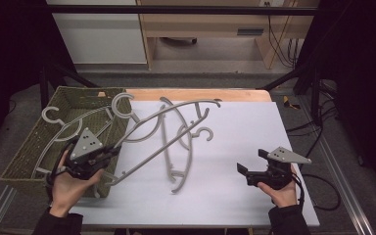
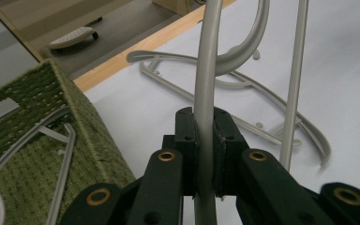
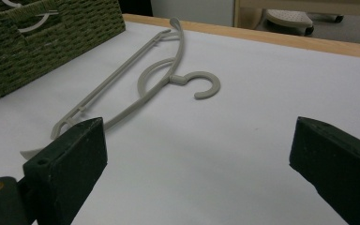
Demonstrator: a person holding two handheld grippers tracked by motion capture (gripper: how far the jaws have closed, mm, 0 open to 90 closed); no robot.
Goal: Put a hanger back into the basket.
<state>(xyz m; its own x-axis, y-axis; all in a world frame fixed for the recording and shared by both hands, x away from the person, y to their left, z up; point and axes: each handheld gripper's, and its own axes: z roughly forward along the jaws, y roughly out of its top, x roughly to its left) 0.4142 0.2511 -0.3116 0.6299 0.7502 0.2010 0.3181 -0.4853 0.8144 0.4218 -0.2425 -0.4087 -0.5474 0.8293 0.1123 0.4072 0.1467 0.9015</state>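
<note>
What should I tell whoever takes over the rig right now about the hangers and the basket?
Left tongs: shut on the bar of a grey hanger, lifted at a tilt, its hook up near the green basket.
Right tongs: open, nothing between them, over the white table at the right.
Done: at least one hanger in basket already.
On the table: a lying hanger in the middle, untouched.
Left: probably set the held hanger into the basket, then fetch the lying one; the right tongs are free and point towards it.
</note>
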